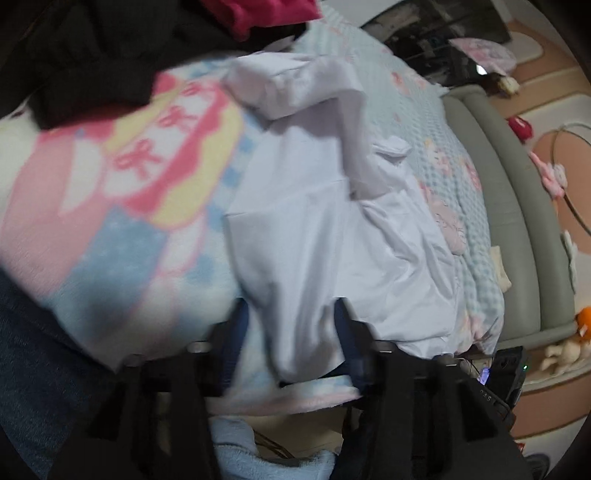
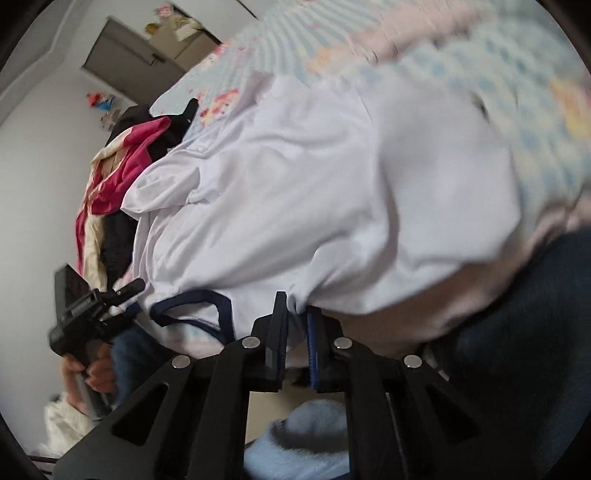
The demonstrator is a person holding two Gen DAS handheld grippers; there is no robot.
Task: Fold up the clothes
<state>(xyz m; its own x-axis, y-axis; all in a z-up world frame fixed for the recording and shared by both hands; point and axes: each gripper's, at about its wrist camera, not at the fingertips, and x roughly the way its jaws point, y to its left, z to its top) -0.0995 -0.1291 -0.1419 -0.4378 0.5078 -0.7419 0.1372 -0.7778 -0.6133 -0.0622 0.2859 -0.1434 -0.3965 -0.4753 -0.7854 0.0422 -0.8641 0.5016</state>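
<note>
While a white shirt (image 1: 332, 236) lies spread across a bed, both handheld grippers meet its near edge. Seen from the left wrist camera, the left gripper (image 1: 291, 321) has its two dark fingers set well apart, one on each side of a hanging fold of the white cloth; the cloth sits between them, but whether they press it cannot be told. Beneath the shirt lies a fleece blanket (image 1: 122, 192) printed in pink, yellow and pale blue, and past it a pale blue checked quilt (image 1: 436, 122) covers the rest of the bed. A black garment (image 1: 92, 66) and a magenta garment (image 1: 258, 14) are heaped at the far end. A grey padded bed edge (image 1: 517, 206) runs along the right side, with small toys on the floor beyond it. Seen from the right wrist camera, the right gripper (image 2: 295, 314) has its fingers drawn close together and pinches the shirt's hem, just beside a navy-trimmed opening (image 2: 192, 314) of the shirt. The person's left hand (image 2: 92, 369) shows at the left, wrapped around the handle of the other gripper. Dark blue denim (image 2: 517, 332) fills the lower right, blurred.
</note>
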